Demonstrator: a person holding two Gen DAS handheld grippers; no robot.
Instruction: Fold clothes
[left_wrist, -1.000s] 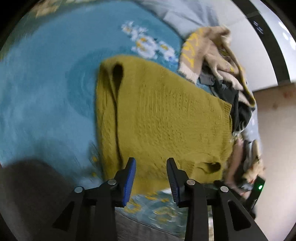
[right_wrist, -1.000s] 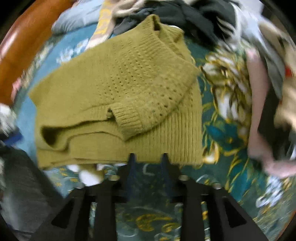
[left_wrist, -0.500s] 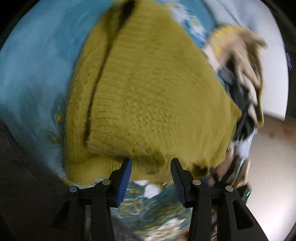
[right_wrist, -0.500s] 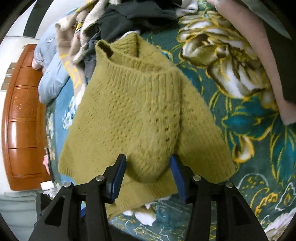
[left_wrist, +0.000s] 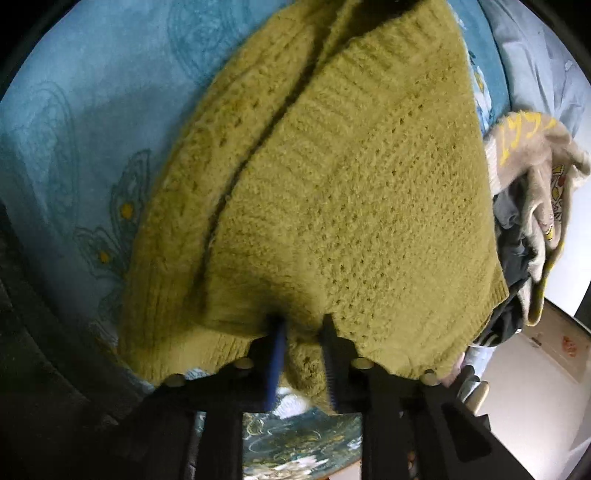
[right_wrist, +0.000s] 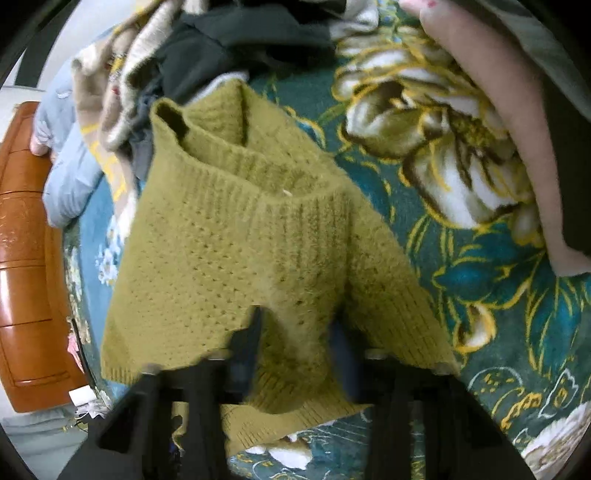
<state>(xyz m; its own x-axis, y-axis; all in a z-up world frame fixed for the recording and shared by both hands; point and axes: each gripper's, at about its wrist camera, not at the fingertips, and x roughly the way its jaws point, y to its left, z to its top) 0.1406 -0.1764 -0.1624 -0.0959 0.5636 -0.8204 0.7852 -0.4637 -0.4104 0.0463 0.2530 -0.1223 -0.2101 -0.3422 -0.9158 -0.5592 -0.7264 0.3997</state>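
We see an olive-green knitted sweater (left_wrist: 354, 192) spread over a bed covered with a teal floral blanket (right_wrist: 491, 280). The knit is chunky with an open eyelet pattern across the body and ribbed bands along the hem and collar. It is fuzzy, and it lies in overlapping layers: in the left wrist view a long dark fold line runs from the far edge down toward the near left, with one thick layer resting over another. In the right wrist view the ribbed neckline (right_wrist: 236, 147) opens at the far end of the garment, its collar standing up a little, and a ribbed band crosses the middle of the fabric.

Our left claw (left_wrist: 301, 328) has its two fingers pushed into the near edge of the sweater, a bunch of knit pinched between the blue pads. Our right claw (right_wrist: 295, 325) likewise grips a fold of the near edge, the fabric bulging between its fingers and draping down over them.

Beyond the sweater, at its far end, sits a heap of other clothes (right_wrist: 207, 55), with beige, dark and pale blue pieces tangled together; in the left wrist view that heap (left_wrist: 532, 206) lies to the right of the sweater. A pinkish garment (right_wrist: 491, 110) lies at the far right. A wooden headboard (right_wrist: 26, 258) stands at the left in the right wrist view
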